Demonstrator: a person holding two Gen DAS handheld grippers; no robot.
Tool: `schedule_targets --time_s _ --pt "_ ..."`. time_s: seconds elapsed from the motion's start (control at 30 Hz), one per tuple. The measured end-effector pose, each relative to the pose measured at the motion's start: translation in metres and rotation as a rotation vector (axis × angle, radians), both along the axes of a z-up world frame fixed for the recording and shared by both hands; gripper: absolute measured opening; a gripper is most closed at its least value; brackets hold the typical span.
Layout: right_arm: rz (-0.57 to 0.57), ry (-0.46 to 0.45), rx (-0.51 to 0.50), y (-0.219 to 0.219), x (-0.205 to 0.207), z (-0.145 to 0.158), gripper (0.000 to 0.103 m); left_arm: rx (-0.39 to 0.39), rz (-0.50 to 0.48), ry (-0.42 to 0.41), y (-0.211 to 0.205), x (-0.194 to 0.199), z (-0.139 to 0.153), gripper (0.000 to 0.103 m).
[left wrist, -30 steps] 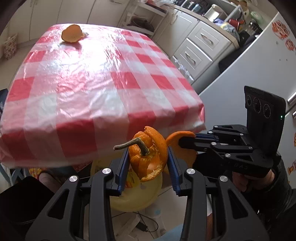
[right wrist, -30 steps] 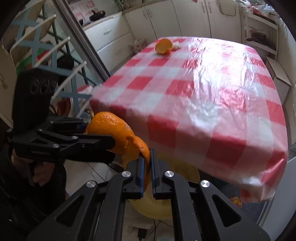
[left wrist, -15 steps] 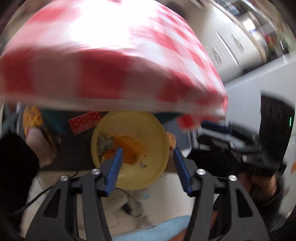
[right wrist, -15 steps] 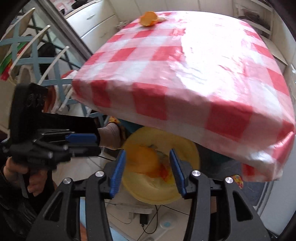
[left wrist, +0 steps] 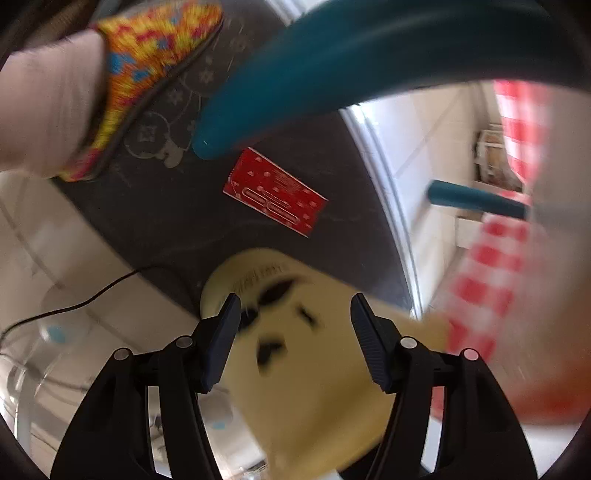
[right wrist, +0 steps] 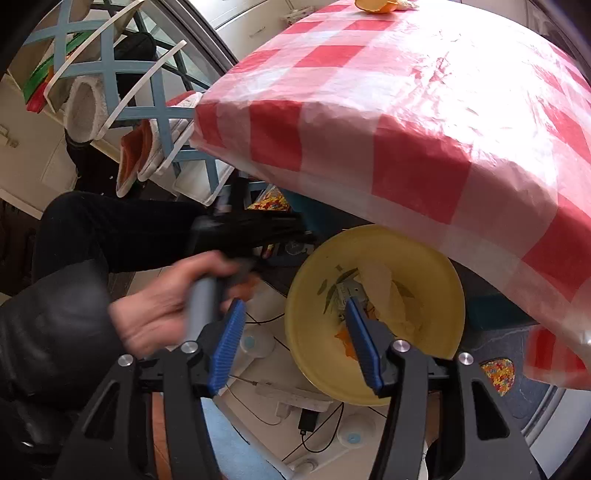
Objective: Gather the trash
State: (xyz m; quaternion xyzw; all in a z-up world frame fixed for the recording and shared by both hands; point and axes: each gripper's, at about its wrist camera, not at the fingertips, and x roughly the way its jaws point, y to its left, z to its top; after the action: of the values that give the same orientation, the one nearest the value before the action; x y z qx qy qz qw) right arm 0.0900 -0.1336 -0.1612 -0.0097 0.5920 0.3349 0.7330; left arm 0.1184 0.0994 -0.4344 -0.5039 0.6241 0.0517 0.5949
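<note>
Right wrist view: right gripper (right wrist: 295, 341) low in the frame with jaws opening and nothing between them, yellow bowl (right wrist: 373, 314) of scraps right of centre under the checked tablecloth (right wrist: 424, 110), one orange peel (right wrist: 373, 5) left at the top edge on the table. Left wrist view, blurred: left gripper (left wrist: 293, 341) parted wide, empty, over the bowl's pale outside. Judged as drop-off just done; next, up to the far peel.

Right tongs (right wrist: 293, 343), jaws opening and empty, above a yellow bowl (right wrist: 436, 280) of peels on the floor beneath the checked-cloth surface (right wrist: 424, 103). Left hand (right wrist: 162, 306) grips the blurred left tongs (right wrist: 295, 230); orange peel (right wrist: 375, 4) on the far edge.
</note>
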Motion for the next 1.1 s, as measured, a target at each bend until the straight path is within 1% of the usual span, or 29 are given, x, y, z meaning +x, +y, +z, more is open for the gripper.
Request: schedule_targets --time_s 0.07,0.13,0.2,0.23,0.3,0.33,0.43,0.47,0.53,0.57,0.63,0.7,0.8,0.83,0.93,1.0,1.07,1.1 --pt "-0.022 0.023 -0.002 -0.004 0.003 -0.006 0.056 -0.044 0.058 0.042 0.002 0.007 -0.033 0.059" --pt "-0.040 0.049 0.001 -0.005 0.006 -0.012 0.056 -0.059 0.090 0.062 0.006 0.014 -0.054 0.060" --pt "-0.051 0.079 0.010 -0.005 0.010 -0.017 0.056 -0.132 0.162 0.096 0.011 0.017 -0.079 0.063" --pt "-0.051 0.090 0.015 -0.003 0.012 -0.019 0.056 -0.146 0.180 0.103 0.013 0.020 -0.089 0.064" --pt "-0.039 0.108 0.024 0.002 0.015 -0.021 0.056 -0.127 0.192 0.098 0.018 0.029 -0.101 0.070" --pt "-0.027 0.117 0.025 0.006 0.015 -0.022 0.056 -0.126 0.203 0.092 0.019 0.031 -0.107 0.075" --pt "0.006 0.135 0.030 0.016 0.014 -0.025 0.056 -0.144 0.226 0.105 0.023 0.035 -0.127 0.078" --pt "0.014 0.141 0.033 0.019 0.013 -0.026 0.056 -0.152 0.236 0.089 0.022 0.036 -0.130 0.081" --pt "0.025 0.154 0.038 0.021 0.012 -0.028 0.056 -0.212 0.284 0.091 0.017 0.034 -0.141 0.084" --pt "0.026 0.159 0.039 0.022 0.011 -0.029 0.056 -0.238 0.306 0.107 0.014 0.033 -0.147 0.088" --pt "0.023 0.164 0.036 0.021 0.011 -0.031 0.056 -0.272 0.342 0.146 0.006 0.029 -0.160 0.090" --pt "0.016 0.166 0.035 0.021 0.012 -0.031 0.056 -0.271 0.352 0.172 0.000 0.027 -0.168 0.090" --pt "0.012 0.167 0.038 0.020 0.013 -0.032 0.056 -0.299 0.392 0.219 -0.008 0.024 -0.179 0.091" --pt "0.012 0.169 0.038 0.021 0.012 -0.032 0.056 -0.317 0.415 0.215 -0.009 0.024 -0.180 0.096" --pt "0.008 0.183 0.037 0.020 0.012 -0.035 0.056 -0.339 0.474 0.282 -0.009 0.025 -0.181 0.095" --pt "0.006 0.193 0.036 0.021 0.012 -0.038 0.056 -0.330 0.493 0.299 -0.012 0.026 -0.177 0.095" --pt "0.005 0.200 0.037 0.019 0.013 -0.039 0.056 -0.305 0.551 0.333 -0.017 0.025 -0.171 0.095" --pt "0.004 0.204 0.040 0.019 0.014 -0.039 0.056 -0.313 0.578 0.353 -0.021 0.023 -0.170 0.095"
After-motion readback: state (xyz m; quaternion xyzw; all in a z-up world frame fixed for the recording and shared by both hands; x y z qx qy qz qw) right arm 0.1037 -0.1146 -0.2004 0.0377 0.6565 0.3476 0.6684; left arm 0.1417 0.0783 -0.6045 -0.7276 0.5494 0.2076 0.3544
